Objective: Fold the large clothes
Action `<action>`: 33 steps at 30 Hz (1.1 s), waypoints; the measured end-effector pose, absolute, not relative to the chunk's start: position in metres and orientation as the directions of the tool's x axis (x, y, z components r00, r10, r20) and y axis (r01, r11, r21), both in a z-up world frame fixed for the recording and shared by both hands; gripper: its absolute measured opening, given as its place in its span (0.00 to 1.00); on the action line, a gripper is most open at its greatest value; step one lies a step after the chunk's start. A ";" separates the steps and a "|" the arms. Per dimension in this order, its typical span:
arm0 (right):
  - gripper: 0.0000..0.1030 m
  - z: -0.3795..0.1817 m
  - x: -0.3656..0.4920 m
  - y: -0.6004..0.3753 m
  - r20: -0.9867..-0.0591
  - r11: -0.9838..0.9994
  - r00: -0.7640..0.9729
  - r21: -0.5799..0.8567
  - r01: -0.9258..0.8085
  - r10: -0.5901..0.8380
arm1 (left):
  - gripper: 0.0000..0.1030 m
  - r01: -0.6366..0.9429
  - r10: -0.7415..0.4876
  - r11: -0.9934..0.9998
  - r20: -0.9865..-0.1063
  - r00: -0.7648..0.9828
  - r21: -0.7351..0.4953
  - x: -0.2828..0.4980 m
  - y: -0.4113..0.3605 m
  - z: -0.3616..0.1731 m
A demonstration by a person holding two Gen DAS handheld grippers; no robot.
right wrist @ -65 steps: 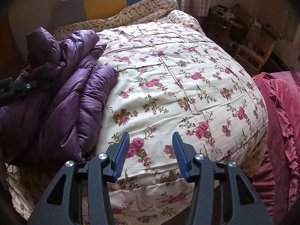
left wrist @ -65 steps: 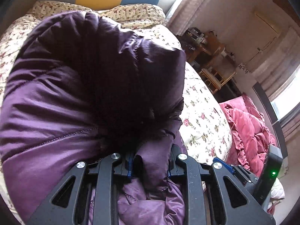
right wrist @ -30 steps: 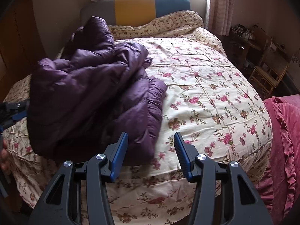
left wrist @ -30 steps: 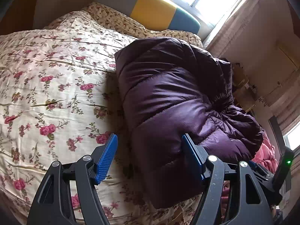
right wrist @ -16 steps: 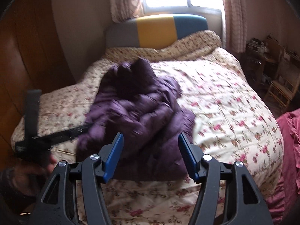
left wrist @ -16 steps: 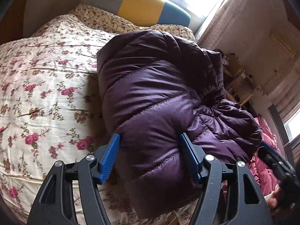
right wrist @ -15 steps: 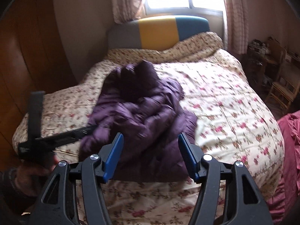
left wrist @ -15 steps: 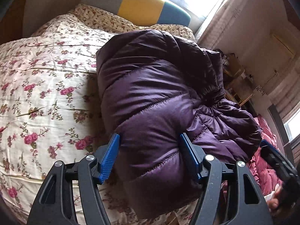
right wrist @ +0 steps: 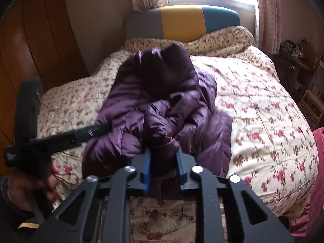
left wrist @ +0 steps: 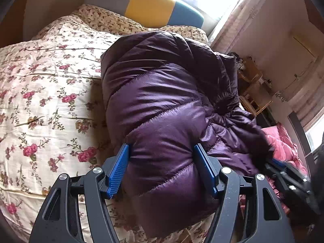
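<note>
A purple puffer jacket (left wrist: 162, 109) lies bunched on the floral bedspread (left wrist: 44, 93). My left gripper (left wrist: 163, 169) is open, its blue pads on either side of the jacket's near folded edge. In the right wrist view the jacket (right wrist: 162, 105) sits in a crumpled heap mid-bed. My right gripper (right wrist: 163, 162) is shut on a fold of the jacket at its near edge. The left gripper also shows there (right wrist: 60, 137), held at the jacket's left side. The right gripper shows at the right edge of the left wrist view (left wrist: 287, 174).
The bed has a grey, yellow and blue headboard (right wrist: 182, 20) under a bright window. A pink ruffled blanket (left wrist: 283, 147) lies beyond the bed's right side. Wooden chairs and a cluttered table (right wrist: 303, 77) stand by the right wall. A brown wardrobe (right wrist: 30, 40) is left.
My right gripper has moved in to the jacket's near edge and shut on a fold. My left gripper stays open around the jacket, slightly closer.
</note>
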State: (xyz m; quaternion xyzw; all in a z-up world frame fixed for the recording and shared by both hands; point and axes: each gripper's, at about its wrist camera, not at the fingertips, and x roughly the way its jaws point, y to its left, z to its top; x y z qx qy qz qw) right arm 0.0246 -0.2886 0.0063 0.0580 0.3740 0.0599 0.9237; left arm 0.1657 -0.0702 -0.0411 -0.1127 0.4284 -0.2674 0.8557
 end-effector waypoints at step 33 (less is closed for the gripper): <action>0.11 -0.097 0.023 -0.321 -0.754 0.987 0.651 0.154 0.043 0.089 | 0.64 0.454 -0.562 0.819 -0.651 0.510 -0.351 0.164 -0.119 -0.070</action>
